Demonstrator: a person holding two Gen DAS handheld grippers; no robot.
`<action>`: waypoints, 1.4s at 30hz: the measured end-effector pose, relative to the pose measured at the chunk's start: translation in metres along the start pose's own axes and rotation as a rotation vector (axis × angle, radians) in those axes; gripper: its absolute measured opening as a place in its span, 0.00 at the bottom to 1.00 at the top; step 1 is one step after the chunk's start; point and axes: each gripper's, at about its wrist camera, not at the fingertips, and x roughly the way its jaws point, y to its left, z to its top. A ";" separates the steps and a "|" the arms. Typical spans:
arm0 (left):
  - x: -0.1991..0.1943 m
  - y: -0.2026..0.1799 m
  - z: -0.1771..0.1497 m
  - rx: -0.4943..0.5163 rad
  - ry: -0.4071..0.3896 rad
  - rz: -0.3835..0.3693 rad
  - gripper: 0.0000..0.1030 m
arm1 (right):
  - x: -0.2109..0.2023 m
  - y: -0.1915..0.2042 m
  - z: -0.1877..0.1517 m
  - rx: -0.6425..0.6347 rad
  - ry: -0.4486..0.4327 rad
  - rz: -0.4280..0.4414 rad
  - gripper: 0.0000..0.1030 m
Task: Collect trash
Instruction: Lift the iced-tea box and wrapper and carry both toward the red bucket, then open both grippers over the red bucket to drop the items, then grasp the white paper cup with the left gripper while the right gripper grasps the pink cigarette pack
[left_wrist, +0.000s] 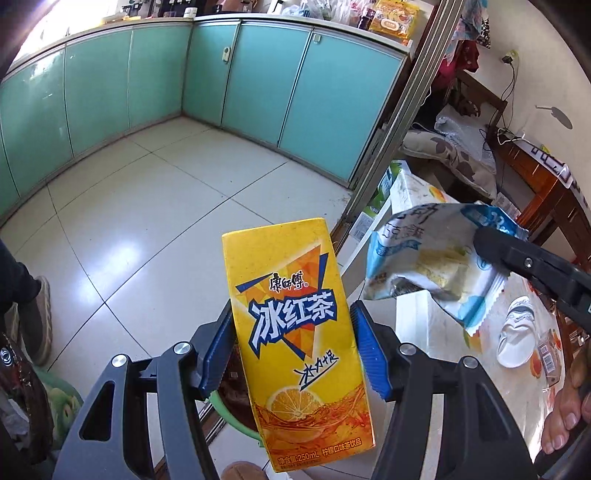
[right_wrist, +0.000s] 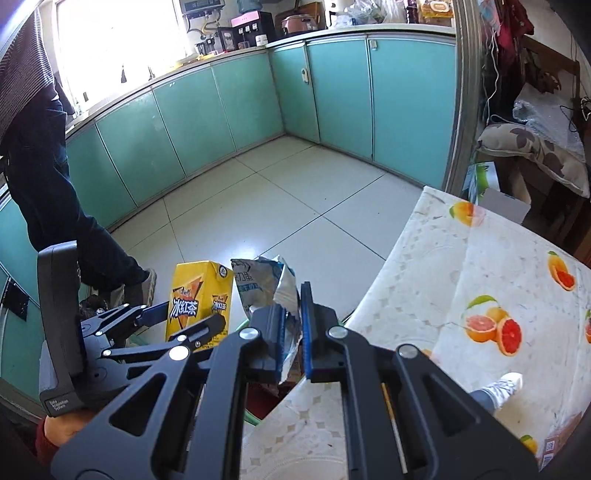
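My left gripper (left_wrist: 291, 347) is shut on a yellow iced-tea carton (left_wrist: 295, 332) and holds it upright in the air; the carton also shows in the right wrist view (right_wrist: 199, 299). My right gripper (right_wrist: 293, 332) is shut on a crumpled blue-and-white foil snack wrapper (right_wrist: 266, 288) just right of the carton. In the left wrist view the wrapper (left_wrist: 428, 266) hangs from the right gripper's black fingers (left_wrist: 517, 258). Below both, a green bin rim (left_wrist: 225, 410) with dark contents shows beside the table.
A table with a fruit-print cloth (right_wrist: 480, 295) lies to the right, holding a white crumpled item (left_wrist: 515, 332). A person's legs (right_wrist: 55, 206) stand at left on the tiled floor (left_wrist: 166, 206). Teal cabinets (left_wrist: 258, 81) line the back.
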 end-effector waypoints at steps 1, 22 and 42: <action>0.003 0.002 -0.003 0.004 0.009 0.006 0.56 | 0.006 0.003 0.000 -0.004 0.011 -0.004 0.08; 0.010 0.002 0.000 -0.022 -0.002 -0.003 0.80 | -0.038 -0.025 -0.020 0.106 -0.114 -0.040 0.66; 0.002 -0.185 -0.030 0.293 0.040 -0.292 0.93 | -0.185 -0.251 -0.169 0.392 -0.061 -0.335 0.84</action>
